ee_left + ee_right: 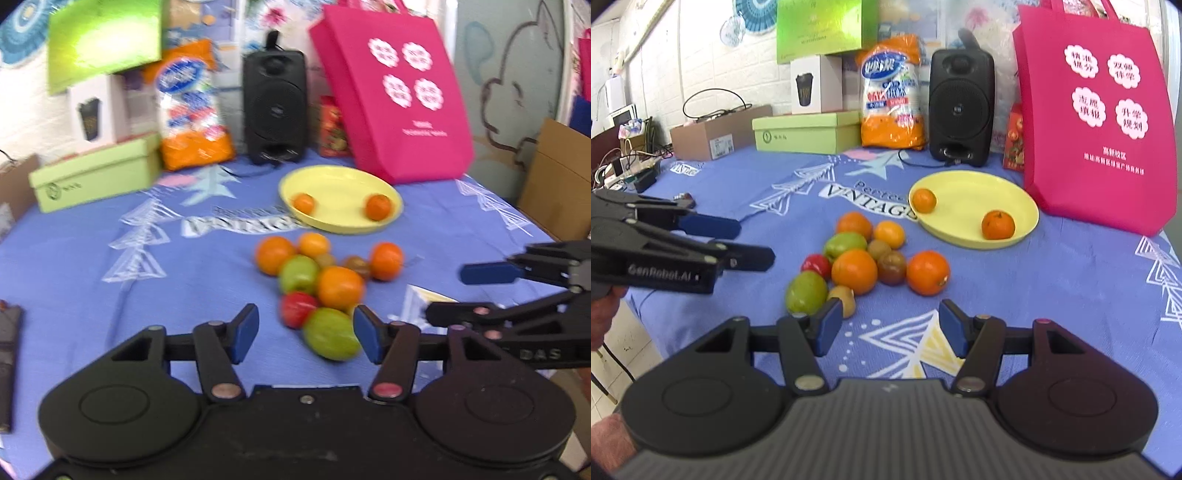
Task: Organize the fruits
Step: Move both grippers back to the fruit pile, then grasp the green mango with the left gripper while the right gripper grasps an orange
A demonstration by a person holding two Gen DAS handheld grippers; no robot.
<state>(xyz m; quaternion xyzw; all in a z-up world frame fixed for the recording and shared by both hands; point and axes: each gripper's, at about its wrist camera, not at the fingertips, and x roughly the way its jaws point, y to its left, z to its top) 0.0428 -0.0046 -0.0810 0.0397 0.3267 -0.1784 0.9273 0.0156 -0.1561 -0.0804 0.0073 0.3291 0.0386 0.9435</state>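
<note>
A pile of fruit lies on the blue cloth: oranges [854, 271], green fruits [806, 291], a red one [816, 266], brown kiwis [891, 267]. The pile also shows in the left wrist view [340, 288]. A yellow plate [964, 184] behind it holds two small oranges [998, 225] [924, 199]; it shows in the left wrist view too [340, 181]. My left gripper [306, 338] is open, just short of the nearest green fruit [330, 334]. My right gripper [886, 326] is open and empty, in front of the pile.
A pink bag [1097, 110], black speaker [961, 107], orange snack bag [892, 92] and green boxes [807, 133] line the table's back. A cardboard box [713, 136] stands back left. The table's left edge [639, 306] is near the left gripper.
</note>
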